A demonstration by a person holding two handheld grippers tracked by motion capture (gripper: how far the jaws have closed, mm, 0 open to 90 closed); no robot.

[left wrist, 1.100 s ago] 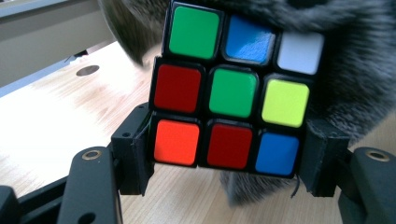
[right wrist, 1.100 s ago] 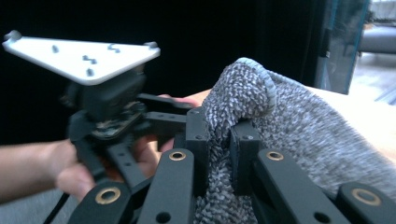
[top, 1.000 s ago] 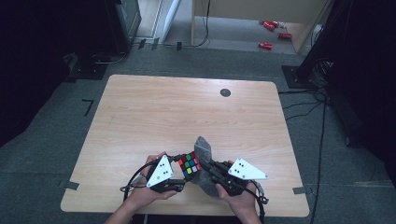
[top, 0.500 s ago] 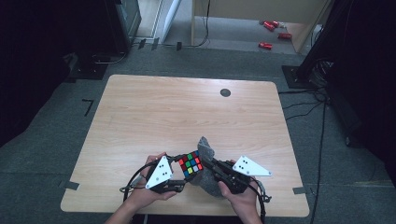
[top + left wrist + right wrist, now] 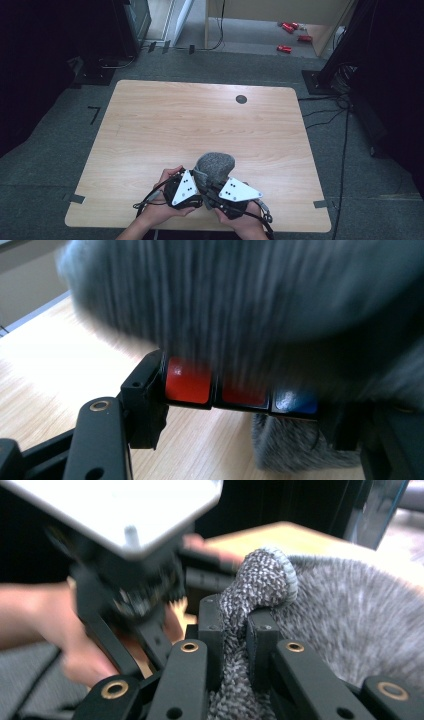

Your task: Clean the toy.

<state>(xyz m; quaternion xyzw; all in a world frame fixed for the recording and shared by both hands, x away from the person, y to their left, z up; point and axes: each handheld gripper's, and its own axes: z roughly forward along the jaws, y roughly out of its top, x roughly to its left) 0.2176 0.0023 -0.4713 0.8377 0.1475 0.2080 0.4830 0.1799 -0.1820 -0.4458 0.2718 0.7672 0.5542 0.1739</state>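
A colour puzzle cube (image 5: pixel 215 387), with a row of red and blue tiles showing, sits between the jaws of my left gripper (image 5: pixel 245 405), which is shut on it just above the wooden table (image 5: pixel 165 125). A grey knitted cloth (image 5: pixel 215 167) is draped over the cube and hides its top in the high view. My right gripper (image 5: pixel 235 645) is shut on a bunched fold of this cloth (image 5: pixel 340 610). Both grippers, the left gripper (image 5: pixel 197 184) and the right gripper (image 5: pixel 212 186), meet close together near the table's front edge, each with a grey three-cornered plate on top.
A small black round grommet (image 5: pixel 241 99) sits in the table's far right part. Tape marks (image 5: pixel 74 198) lie at the front corners. Cables (image 5: pixel 325 107) trail on the floor to the right, and red objects (image 5: pixel 284 48) lie beyond the table.
The right gripper has carried the grey cloth leftward over the cube, which showed between the grippers before and is now covered in the high view. The left gripper stayed put.
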